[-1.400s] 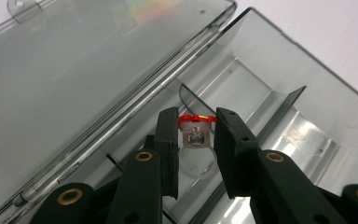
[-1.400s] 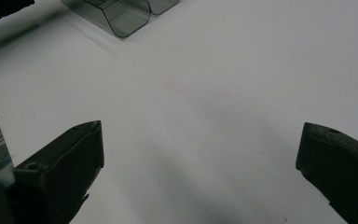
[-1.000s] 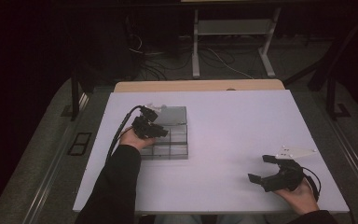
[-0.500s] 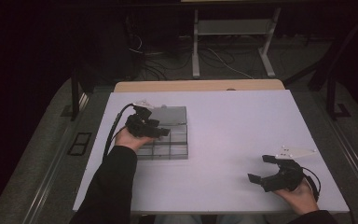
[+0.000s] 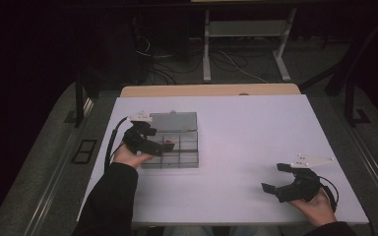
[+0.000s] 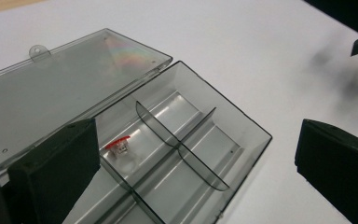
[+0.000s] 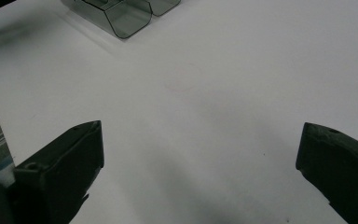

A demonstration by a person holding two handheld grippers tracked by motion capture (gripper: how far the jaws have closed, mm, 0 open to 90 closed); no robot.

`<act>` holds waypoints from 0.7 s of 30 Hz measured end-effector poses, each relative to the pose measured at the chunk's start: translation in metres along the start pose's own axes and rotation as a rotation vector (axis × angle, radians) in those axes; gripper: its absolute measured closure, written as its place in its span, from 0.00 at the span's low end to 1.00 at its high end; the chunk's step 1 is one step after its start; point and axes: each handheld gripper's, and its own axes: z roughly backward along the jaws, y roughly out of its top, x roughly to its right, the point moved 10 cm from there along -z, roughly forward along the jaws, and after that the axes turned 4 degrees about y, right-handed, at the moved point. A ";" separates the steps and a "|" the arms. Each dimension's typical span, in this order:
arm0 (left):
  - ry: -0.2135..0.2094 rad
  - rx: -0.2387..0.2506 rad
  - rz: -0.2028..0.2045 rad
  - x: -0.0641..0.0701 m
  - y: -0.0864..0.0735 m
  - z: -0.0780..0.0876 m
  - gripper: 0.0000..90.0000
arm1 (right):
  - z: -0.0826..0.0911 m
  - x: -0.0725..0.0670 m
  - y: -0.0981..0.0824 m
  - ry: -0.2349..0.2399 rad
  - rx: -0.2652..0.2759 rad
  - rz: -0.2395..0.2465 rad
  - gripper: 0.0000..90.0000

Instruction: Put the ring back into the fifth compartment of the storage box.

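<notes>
A clear grey compartment box (image 5: 189,160) lies on the white table with its lid (image 5: 174,121) folded open behind it. A small red-and-white part (image 6: 120,145) rests in one compartment of the box (image 6: 256,133), also seen as a red speck (image 5: 169,143) in the high view. My left gripper (image 5: 158,141) hovers over the box's left edge; its jaws have just been opening and now stand wide apart (image 6: 196,163), gripping nothing. My right gripper (image 5: 277,178) stays near the table's front right, open over bare table (image 7: 200,163).
The table's wooden far edge (image 5: 211,90) borders a dark floor with cables and a stand's legs (image 5: 206,54). The box's corner (image 7: 121,16) lies far ahead in the right gripper view. White table surface (image 5: 246,132) stretches between the two grippers.
The left gripper has pulled back to the left from above the box's middle and its jaws have opened. The right hand has not moved.
</notes>
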 end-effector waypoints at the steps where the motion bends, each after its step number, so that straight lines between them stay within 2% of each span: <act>1: 0.000 0.008 0.002 0.002 -0.002 0.002 0.00 | 0.000 0.000 0.000 -0.001 0.000 0.003 0.00; 11: -0.003 0.054 -0.020 0.018 -0.022 0.013 0.00 | -0.001 0.000 0.000 0.000 0.000 0.004 0.00; 21: 0.002 0.091 -0.011 0.025 -0.044 0.021 0.00 | -0.001 0.000 0.000 0.001 -0.004 0.002 0.00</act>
